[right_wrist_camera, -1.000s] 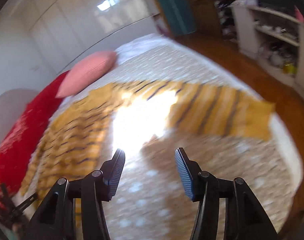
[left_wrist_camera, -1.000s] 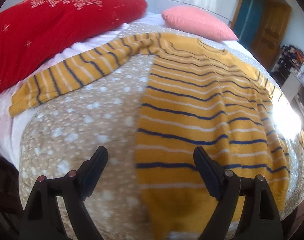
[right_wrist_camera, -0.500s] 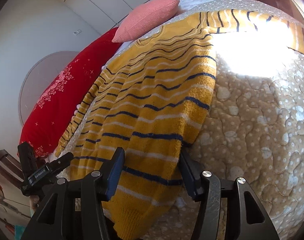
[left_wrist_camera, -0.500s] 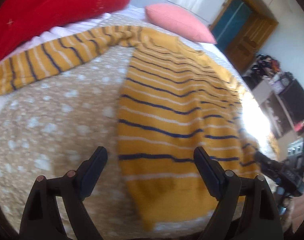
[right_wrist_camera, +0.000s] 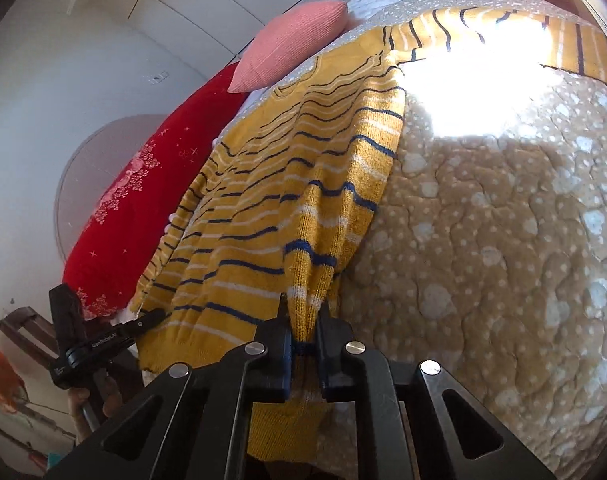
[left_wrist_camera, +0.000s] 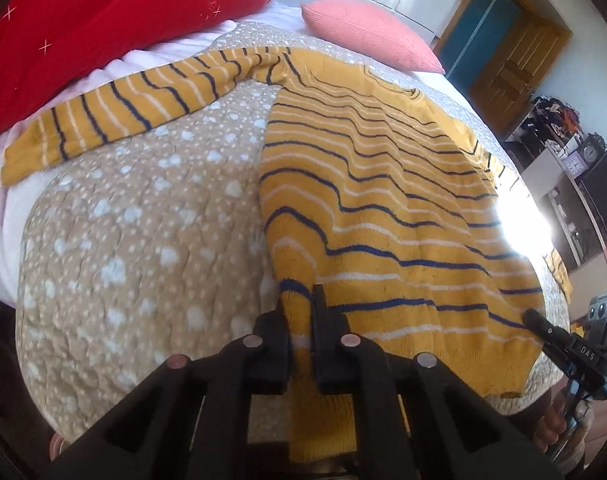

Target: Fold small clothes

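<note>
Presently, the striped sweater (left_wrist_camera: 383, 184), spread flat on the quilted bed (left_wrist_camera: 143, 240), is clamped at its hem corners by the left gripper (left_wrist_camera: 301, 312) and the right gripper (right_wrist_camera: 303, 320), presumably so the hem can be lifted evenly toward the collar.

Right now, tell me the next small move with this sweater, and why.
Probably lift both hem corners together and carry them toward the collar. The left gripper and right gripper are each shut on the sweater hem, and its body lies flat on the bed cover.
</note>
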`<state>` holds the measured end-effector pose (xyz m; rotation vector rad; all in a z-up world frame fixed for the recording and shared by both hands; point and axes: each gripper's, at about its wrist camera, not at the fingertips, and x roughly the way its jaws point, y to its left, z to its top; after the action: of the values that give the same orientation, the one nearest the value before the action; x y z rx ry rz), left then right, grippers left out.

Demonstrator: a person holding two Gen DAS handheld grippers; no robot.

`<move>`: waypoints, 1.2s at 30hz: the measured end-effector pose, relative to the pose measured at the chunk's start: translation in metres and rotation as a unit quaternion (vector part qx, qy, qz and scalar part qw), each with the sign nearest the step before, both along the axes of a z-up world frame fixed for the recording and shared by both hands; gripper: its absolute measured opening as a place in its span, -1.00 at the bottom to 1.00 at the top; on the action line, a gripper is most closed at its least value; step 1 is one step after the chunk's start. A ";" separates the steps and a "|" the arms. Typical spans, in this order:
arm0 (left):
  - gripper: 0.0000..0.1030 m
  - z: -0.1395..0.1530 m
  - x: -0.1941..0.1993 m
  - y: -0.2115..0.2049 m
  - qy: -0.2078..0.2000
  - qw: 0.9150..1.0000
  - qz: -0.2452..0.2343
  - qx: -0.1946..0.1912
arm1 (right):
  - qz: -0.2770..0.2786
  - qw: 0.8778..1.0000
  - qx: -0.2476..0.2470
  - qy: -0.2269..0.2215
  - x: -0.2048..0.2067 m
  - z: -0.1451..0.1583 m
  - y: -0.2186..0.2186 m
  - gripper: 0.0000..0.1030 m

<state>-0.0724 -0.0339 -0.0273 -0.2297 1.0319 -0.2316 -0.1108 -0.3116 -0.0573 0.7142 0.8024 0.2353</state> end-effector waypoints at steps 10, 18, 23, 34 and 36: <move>-0.11 0.028 -0.021 0.012 -0.054 0.998 0.018 0.032 | -0.197 0.980 -0.005 -0.007 -0.036 0.013 -0.112 0.03; 0.00 0.038 -0.016 -0.001 -0.058 0.997 0.011 0.039 | -0.401 0.916 0.023 0.003 -0.048 0.003 -0.238 -0.04; 0.00 0.040 -0.015 -0.014 -0.055 0.997 0.003 0.049 | -0.440 0.896 0.054 0.013 -0.034 0.004 -0.280 -0.70; 0.10 0.050 -0.010 -0.006 -0.077 0.997 0.011 0.026 | -0.440 0.894 -0.085 -0.014 -0.007 0.116 -0.335 -0.89; 0.11 0.049 -0.012 -0.004 -0.079 0.997 0.010 0.016 | -0.412 0.905 -0.105 -0.025 0.016 0.138 -0.317 -0.89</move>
<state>-0.0839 -0.0378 0.0214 -0.1894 0.8757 -0.2111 -0.0948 -0.6289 0.0808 0.7789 0.4098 -0.5898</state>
